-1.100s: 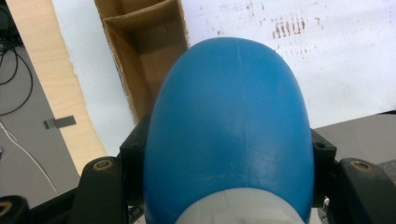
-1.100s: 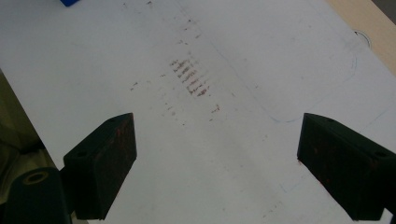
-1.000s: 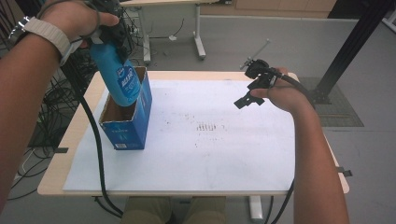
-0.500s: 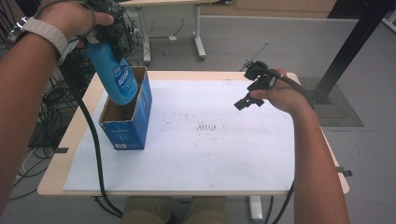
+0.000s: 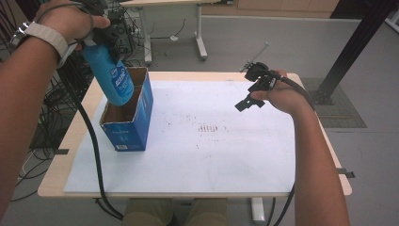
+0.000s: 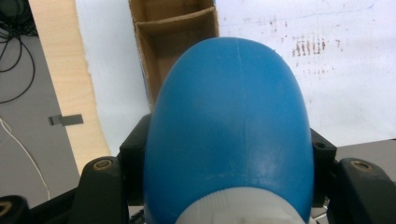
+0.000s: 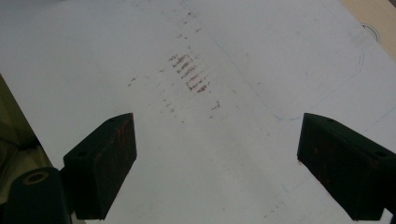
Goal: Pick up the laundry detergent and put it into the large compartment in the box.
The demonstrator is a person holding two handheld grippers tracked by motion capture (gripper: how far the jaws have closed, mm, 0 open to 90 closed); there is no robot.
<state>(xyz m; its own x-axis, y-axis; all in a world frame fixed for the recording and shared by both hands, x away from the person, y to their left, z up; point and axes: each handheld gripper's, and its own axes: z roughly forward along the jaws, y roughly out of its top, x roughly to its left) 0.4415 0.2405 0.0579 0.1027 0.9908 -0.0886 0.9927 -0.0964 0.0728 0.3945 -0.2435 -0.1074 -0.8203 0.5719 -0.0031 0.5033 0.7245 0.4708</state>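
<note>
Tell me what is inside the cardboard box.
The cardboard box shows bare brown walls and a divider. The blue bottle, gripped by the left tool, hangs tilted over its opening and covers part of the interior.

The blue bottle hides most of the cardboard box beyond the left gripper's fingers, and its white cap end is cut off by the bottom edge. In the high view, the bottle's label print is too small to read, its lower end sinks out of sight inside the box, and the hand covers the gripper. The right gripper's fingers are cropped at the bottom edge.
</note>
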